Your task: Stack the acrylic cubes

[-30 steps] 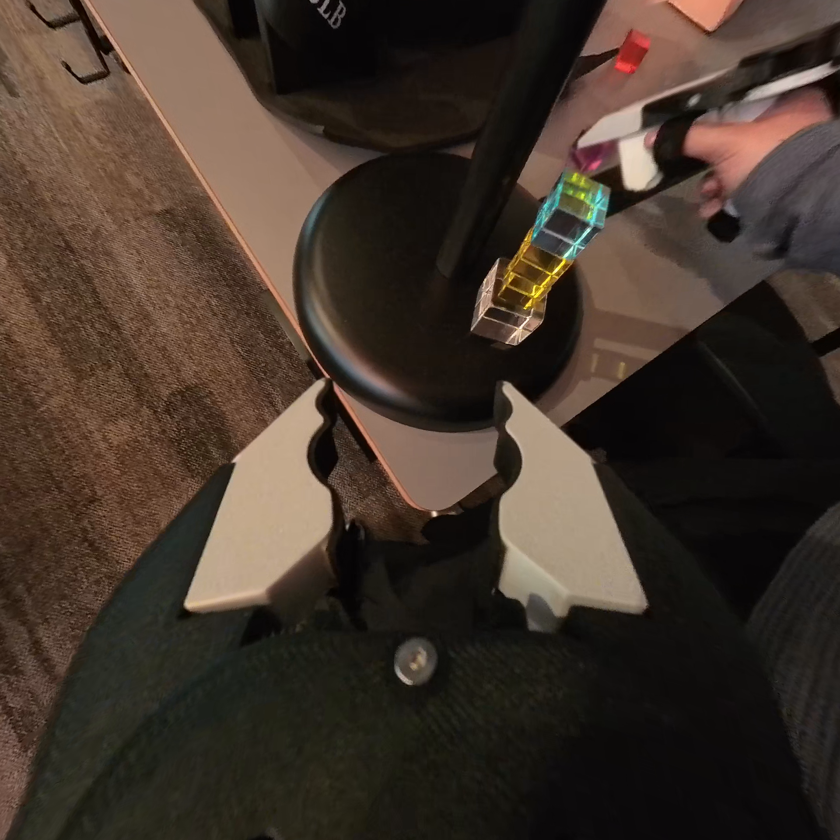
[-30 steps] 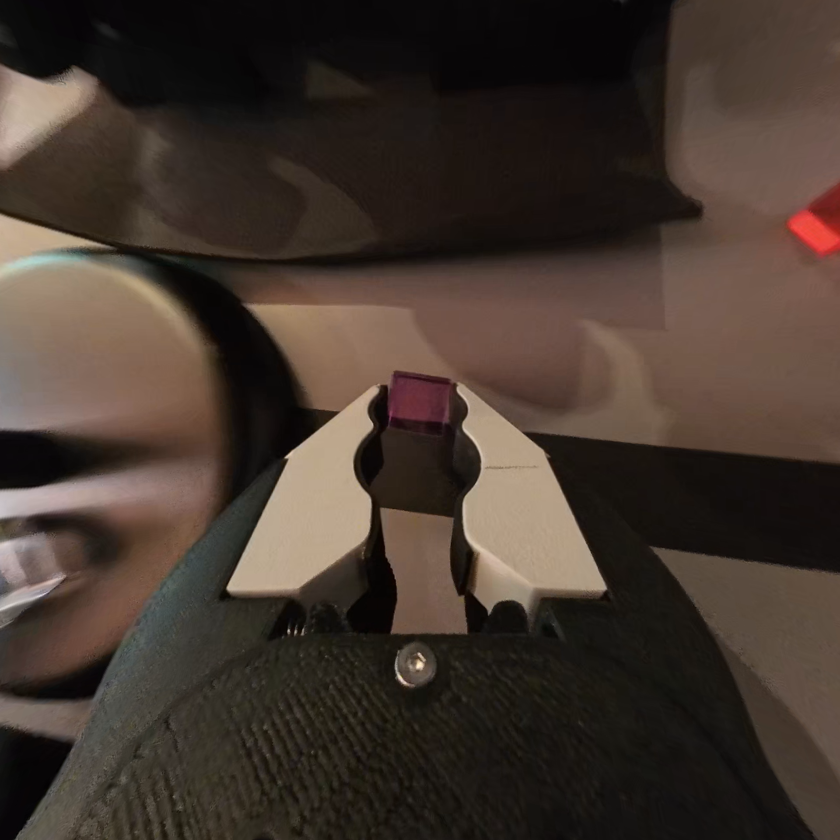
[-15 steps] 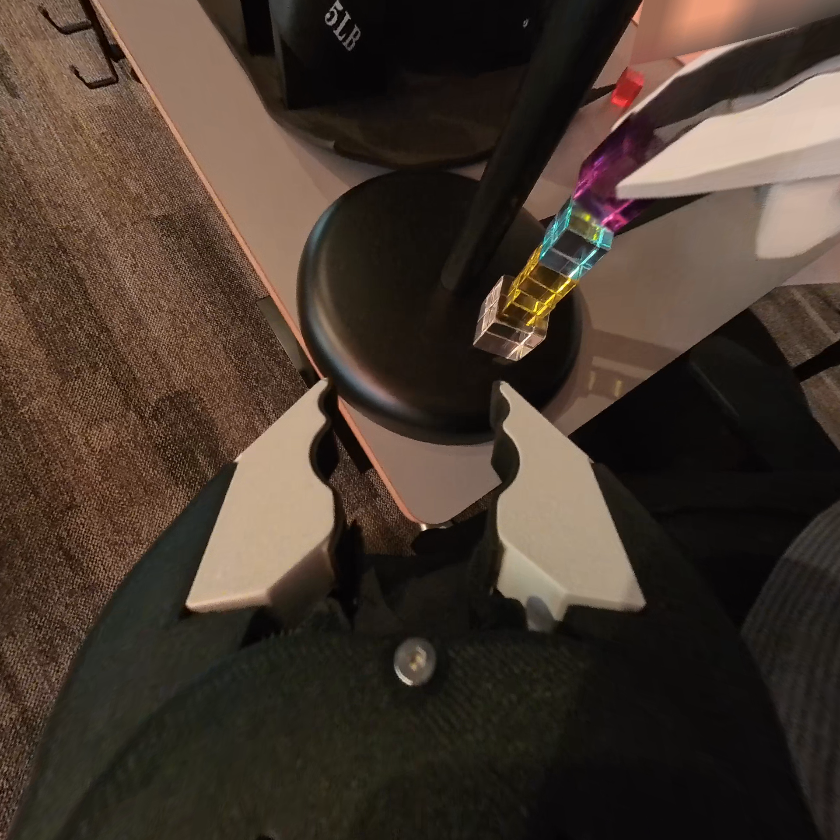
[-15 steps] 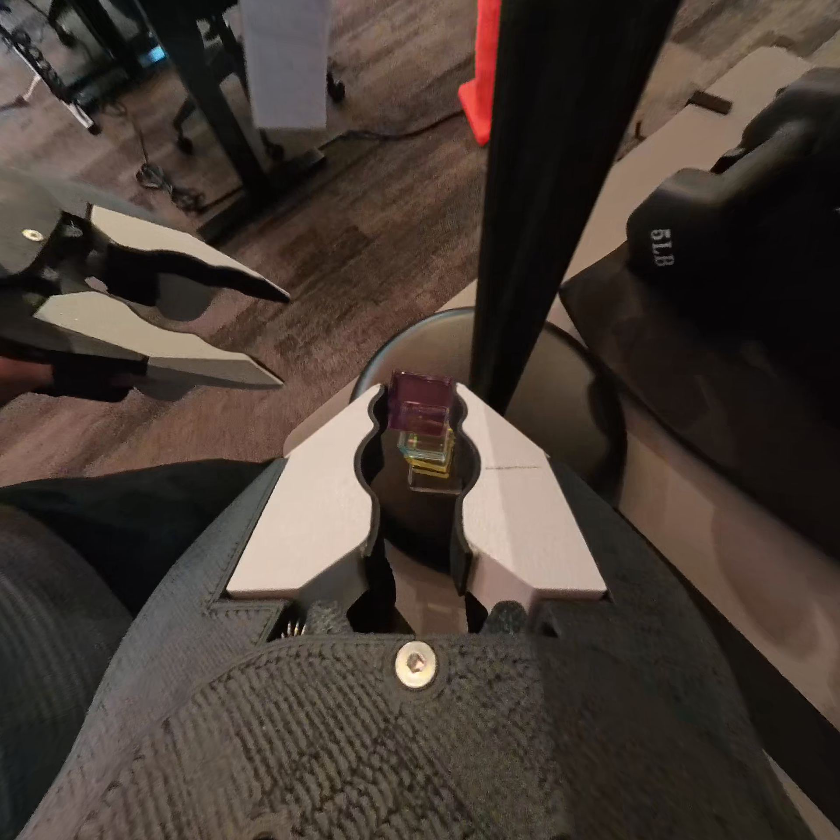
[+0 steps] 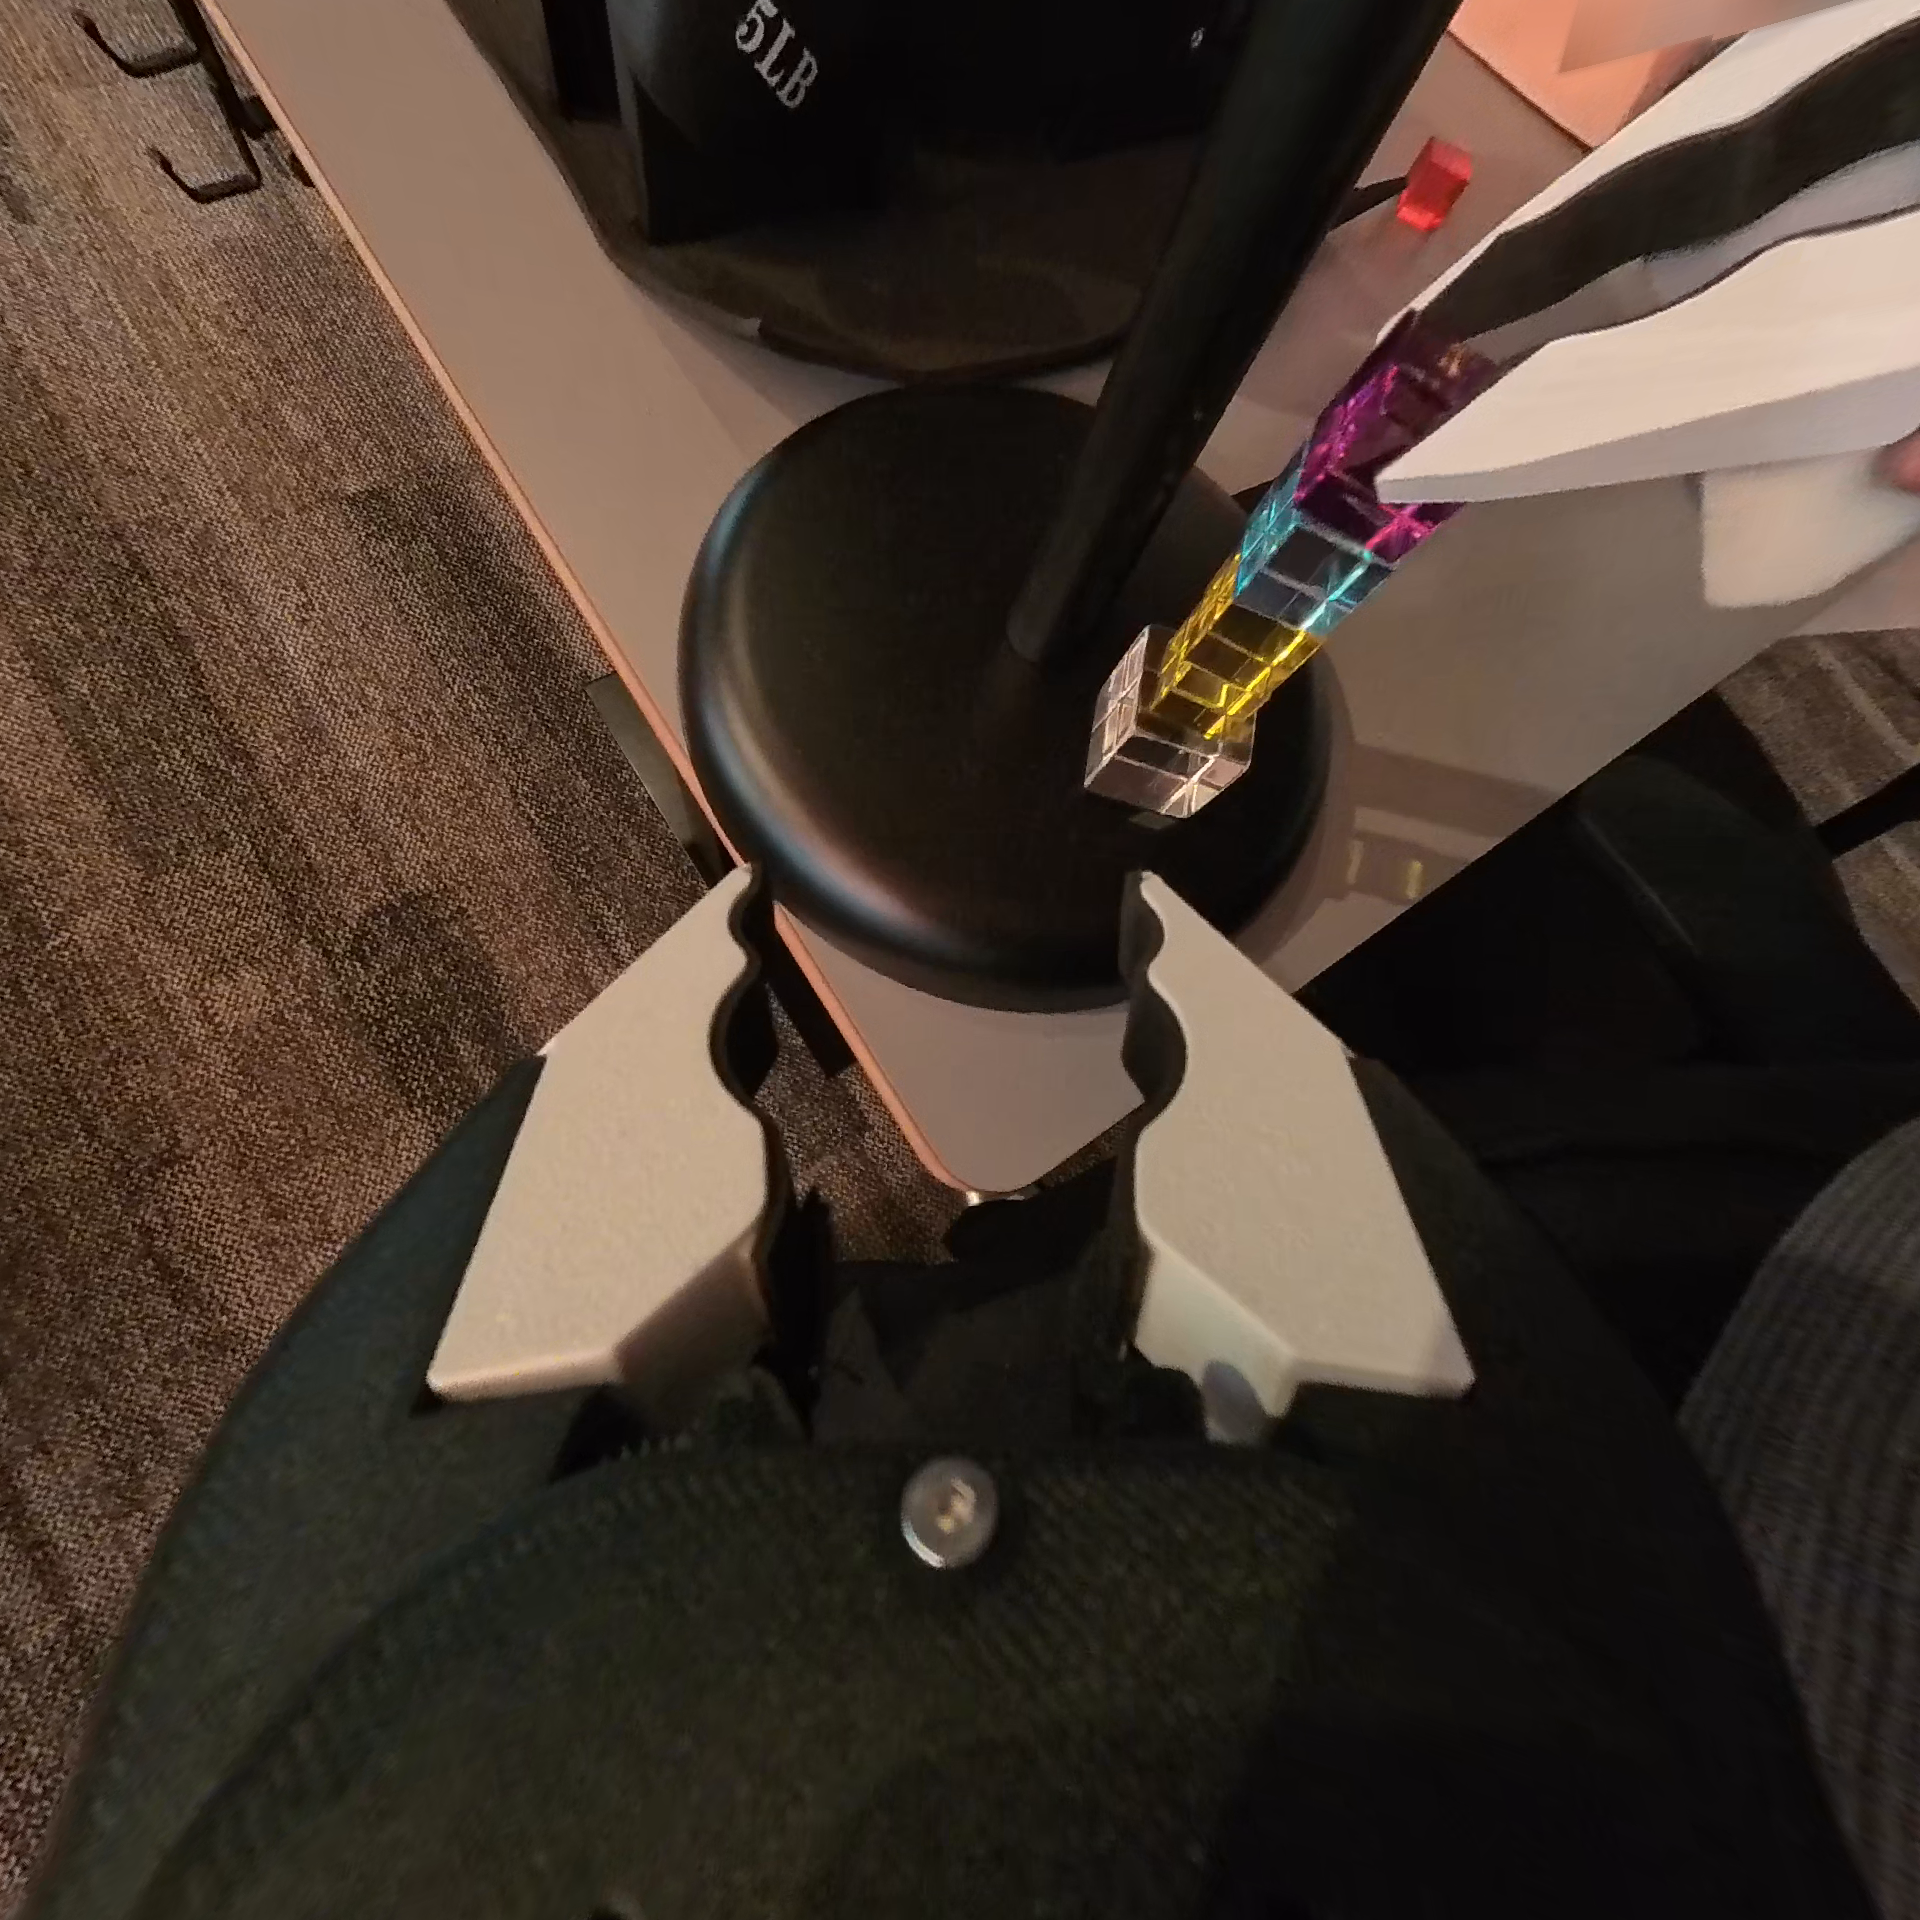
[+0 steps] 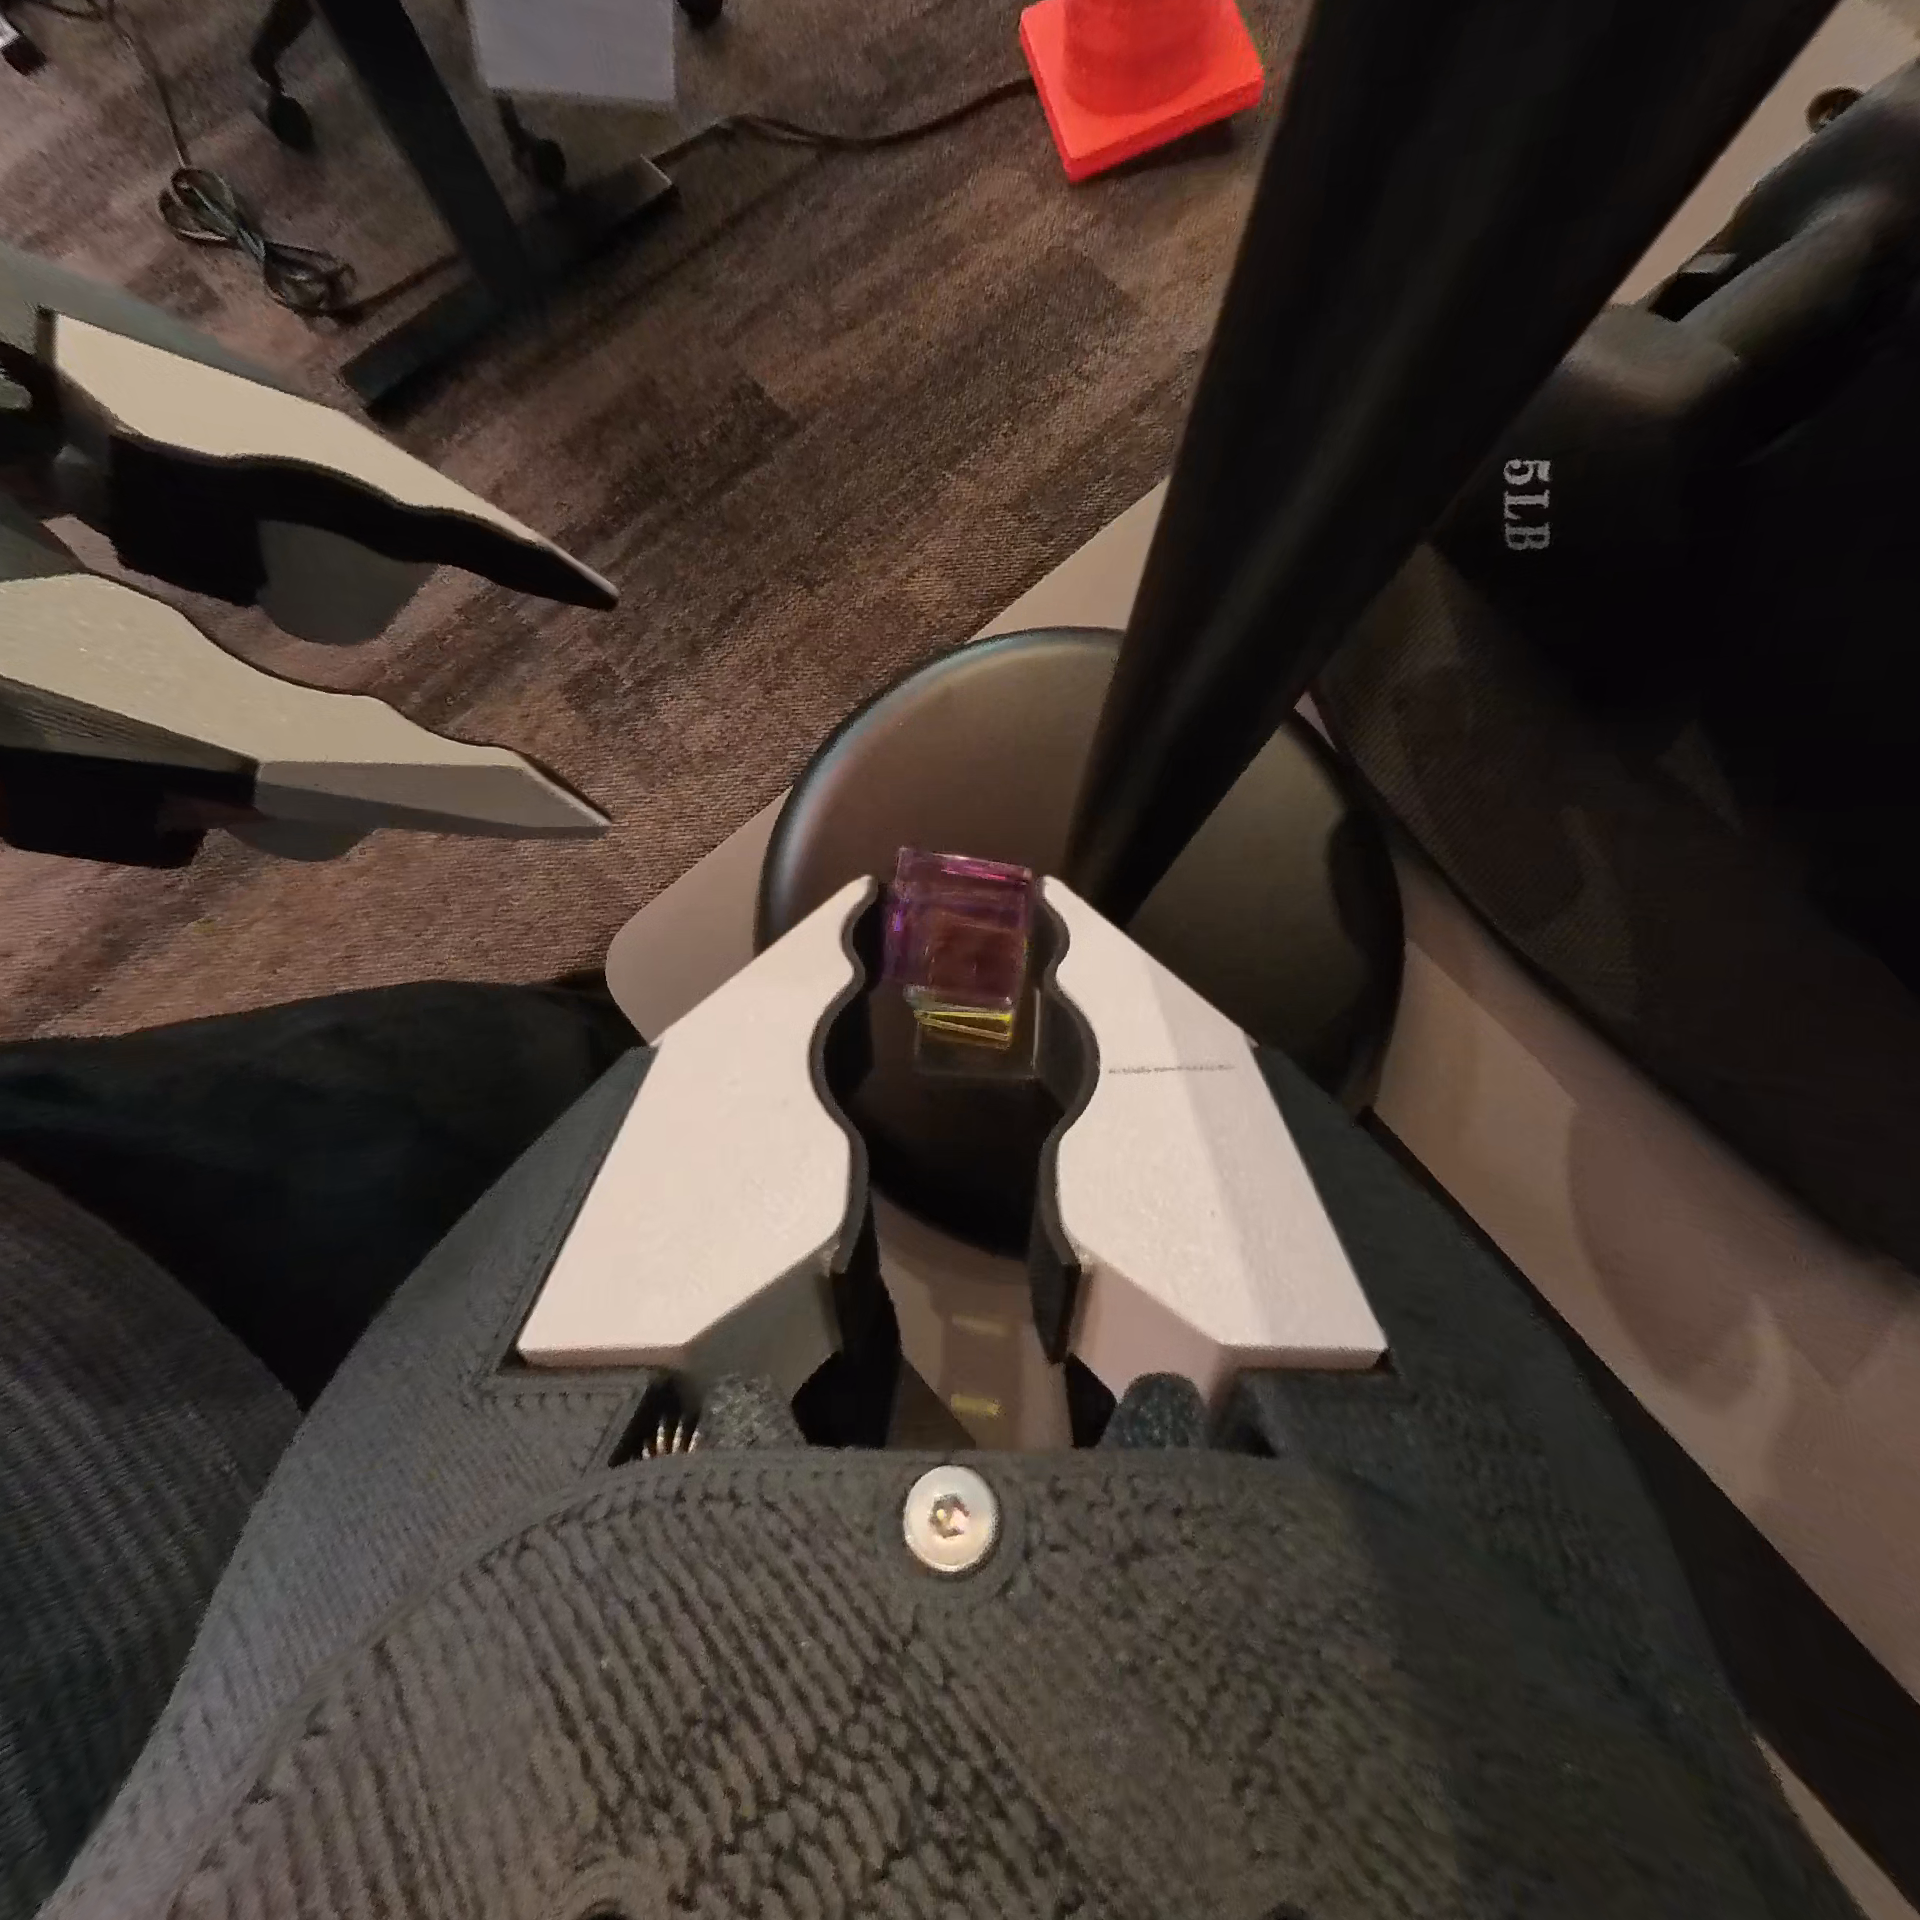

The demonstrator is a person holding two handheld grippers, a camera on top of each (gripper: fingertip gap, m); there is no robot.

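A stack of clear cubes stands on a round black stand base (image 5: pixel 894 727): a colourless cube (image 5: pixel 1164 748) at the bottom, then a yellow cube (image 5: pixel 1231 665), then a cyan cube (image 5: pixel 1309 561). My right gripper (image 6: pixel 961 904) is shut on a purple cube (image 6: pixel 961 930) and holds it on top of the cyan one; the left wrist view shows its fingers (image 5: pixel 1621 436) clamped on that purple cube (image 5: pixel 1382 436). My left gripper (image 5: pixel 940 883) is open and empty, back from the base over the table corner. It also shows in the right wrist view (image 6: pixel 582 707).
A black pole (image 5: pixel 1226 260) rises from the base beside the stack. A black dumbbell (image 5: pixel 831 114) lies behind on the table (image 5: pixel 468 343). A small red cube (image 5: pixel 1432 197) lies farther back. An orange cone (image 6: pixel 1143 73) stands on the carpet (image 5: pixel 208 727).
My right gripper carried the purple cube from over the table to the stack and lowered it onto the cyan cube. My left gripper stayed open and barely moved.
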